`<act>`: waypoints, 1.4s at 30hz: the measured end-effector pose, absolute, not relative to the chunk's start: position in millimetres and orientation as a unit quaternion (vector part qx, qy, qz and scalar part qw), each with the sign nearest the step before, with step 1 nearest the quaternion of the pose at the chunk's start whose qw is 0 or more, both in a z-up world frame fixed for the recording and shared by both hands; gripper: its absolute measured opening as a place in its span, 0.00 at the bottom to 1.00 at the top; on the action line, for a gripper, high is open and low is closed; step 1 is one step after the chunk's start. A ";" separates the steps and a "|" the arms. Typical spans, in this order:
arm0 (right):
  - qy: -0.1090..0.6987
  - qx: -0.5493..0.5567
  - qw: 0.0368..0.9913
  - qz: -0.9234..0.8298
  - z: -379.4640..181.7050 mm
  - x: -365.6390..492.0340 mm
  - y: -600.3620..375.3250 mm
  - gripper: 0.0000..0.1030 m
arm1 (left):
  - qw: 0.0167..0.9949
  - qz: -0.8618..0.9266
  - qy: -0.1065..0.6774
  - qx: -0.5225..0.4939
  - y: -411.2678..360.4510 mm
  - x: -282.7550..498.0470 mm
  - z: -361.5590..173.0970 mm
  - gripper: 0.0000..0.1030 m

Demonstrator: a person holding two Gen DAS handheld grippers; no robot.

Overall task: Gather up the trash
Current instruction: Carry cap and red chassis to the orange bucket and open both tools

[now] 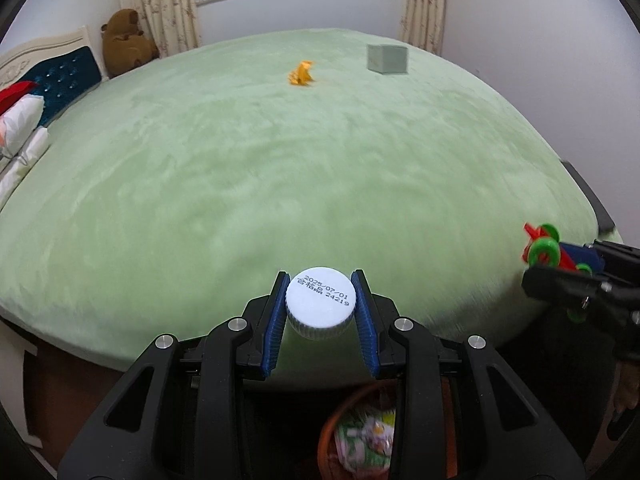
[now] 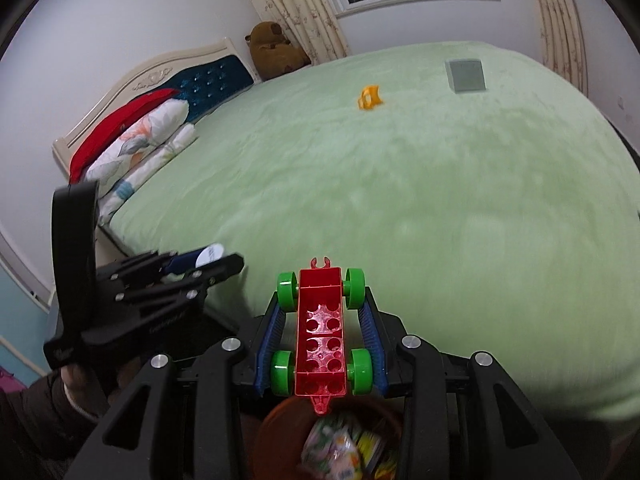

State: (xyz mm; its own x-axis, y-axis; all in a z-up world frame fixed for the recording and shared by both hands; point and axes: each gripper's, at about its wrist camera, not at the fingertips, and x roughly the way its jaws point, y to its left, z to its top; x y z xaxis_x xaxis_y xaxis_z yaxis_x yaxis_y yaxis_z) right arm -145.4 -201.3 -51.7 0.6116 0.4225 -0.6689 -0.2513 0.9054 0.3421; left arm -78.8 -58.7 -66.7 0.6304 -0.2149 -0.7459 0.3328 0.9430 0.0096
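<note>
My left gripper (image 1: 321, 300) is shut on a bottle with a white date-stamped cap (image 1: 321, 298), held over the near edge of the green bed (image 1: 280, 168). My right gripper (image 2: 322, 304) is shut on a red toy car chassis with green wheels (image 2: 321, 332); it also shows in the left wrist view (image 1: 548, 250). An orange-brown trash bin (image 2: 280, 420) with wrappers inside stands on the floor right below both grippers; it also shows in the left wrist view (image 1: 332, 420). A crumpled orange wrapper (image 1: 303, 74) lies far out on the bed, also in the right wrist view (image 2: 370, 98).
A grey-green box (image 1: 387, 58) sits on the far side of the bed. A brown plush toy (image 1: 126, 42) leans at the headboard (image 1: 60, 76). Pillows (image 2: 132, 148) are stacked on the left. Curtains and a window are behind the bed.
</note>
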 end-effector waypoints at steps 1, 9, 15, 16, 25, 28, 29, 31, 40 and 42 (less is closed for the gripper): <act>0.403 0.106 0.889 0.191 -55.0 -150.8 -200.5 0.36 | 0.897 -0.157 0.405 0.078 -61.2 -85.4 -69.2 0.30; 0.458 0.076 0.858 0.218 -94.2 -189.8 -189.5 0.36 | 0.866 -0.186 0.447 0.124 -78.2 -131.4 -105.9 0.30; 0.488 0.060 0.840 0.231 -119.9 -202.7 -184.9 0.36 | 0.827 -0.202 0.506 0.140 -84.9 -150.3 -146.7 0.30; 0.492 0.059 0.838 0.231 -123.6 -203.9 -184.7 0.36 | 0.820 -0.205 0.516 0.140 -85.7 -152.2 -153.4 0.30; 0.544 0.077 0.809 0.210 -163.0 -197.3 -182.8 0.36 | 0.767 -0.207 0.593 0.136 -87.5 -146.2 -199.2 0.30; 0.559 0.081 0.798 0.210 -173.0 -193.5 -182.1 0.38 | 0.752 -0.209 0.610 0.136 -89.0 -142.2 -208.0 0.33; 0.562 0.080 0.797 0.205 -175.1 -192.0 -181.7 0.49 | 0.747 -0.203 0.617 0.142 -88.7 -141.4 -212.1 0.40; 0.562 0.085 0.798 0.201 -176.4 -192.1 -187.9 0.58 | 0.747 -0.193 0.620 0.143 -84.6 -140.8 -214.8 0.65; 0.536 0.093 0.816 0.194 -159.6 -195.4 -205.6 0.58 | 0.748 -0.184 0.626 0.122 -78.3 -127.8 -218.0 0.66; 0.523 0.092 0.825 0.193 -150.7 -197.8 -209.9 0.59 | 0.753 -0.183 0.621 0.115 -74.8 -126.5 -210.2 0.66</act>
State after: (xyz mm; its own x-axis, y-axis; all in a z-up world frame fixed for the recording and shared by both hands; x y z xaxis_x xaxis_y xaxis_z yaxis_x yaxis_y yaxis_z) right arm -197.8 -209.9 -150.7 0.3794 0.4148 -0.8271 -0.2224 0.9085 0.3537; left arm -126.5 -74.8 -210.2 0.1620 -0.1317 -0.9780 0.4184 0.9067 -0.0528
